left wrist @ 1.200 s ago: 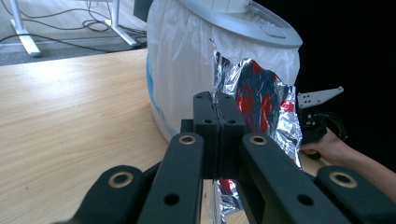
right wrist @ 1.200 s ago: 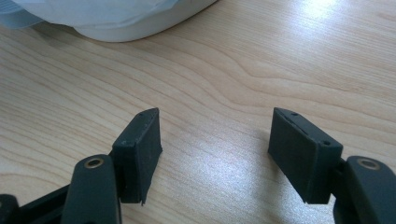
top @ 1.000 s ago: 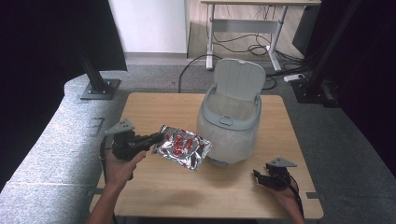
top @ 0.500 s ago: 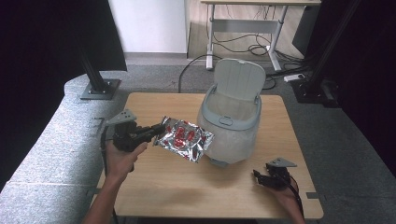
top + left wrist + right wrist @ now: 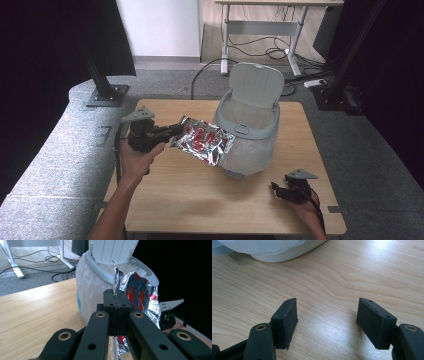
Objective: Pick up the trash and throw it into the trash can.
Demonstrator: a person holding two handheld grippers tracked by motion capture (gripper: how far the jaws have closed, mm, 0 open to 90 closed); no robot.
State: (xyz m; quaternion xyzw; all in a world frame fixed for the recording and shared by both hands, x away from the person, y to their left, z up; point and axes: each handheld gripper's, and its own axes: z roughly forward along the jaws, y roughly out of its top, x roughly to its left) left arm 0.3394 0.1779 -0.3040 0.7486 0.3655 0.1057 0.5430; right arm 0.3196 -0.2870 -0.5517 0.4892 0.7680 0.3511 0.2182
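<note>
A silver foil packet with red print (image 5: 204, 142) hangs in the air beside the grey bin (image 5: 250, 131), whose lid (image 5: 255, 86) stands tipped back. My left gripper (image 5: 172, 132) is shut on the packet's left edge and holds it level with the bin's rim. In the left gripper view the jaws pinch the crinkled packet (image 5: 140, 296) right in front of the bin (image 5: 97, 287), which is lined with a white bag. My right gripper (image 5: 280, 190) rests low at the table's front right corner, open, its jaws (image 5: 327, 322) wide apart over bare wood.
The wooden table (image 5: 200, 200) carries the bin at its middle right. Grey padded flooring surrounds the table. A black stand base (image 5: 106, 95) sits at the back left, and a desk with cables (image 5: 265, 45) stands behind.
The left gripper has lifted the foil packet and carried it up and to the right, closer to the bin's rim. The right gripper has stayed where it was.
</note>
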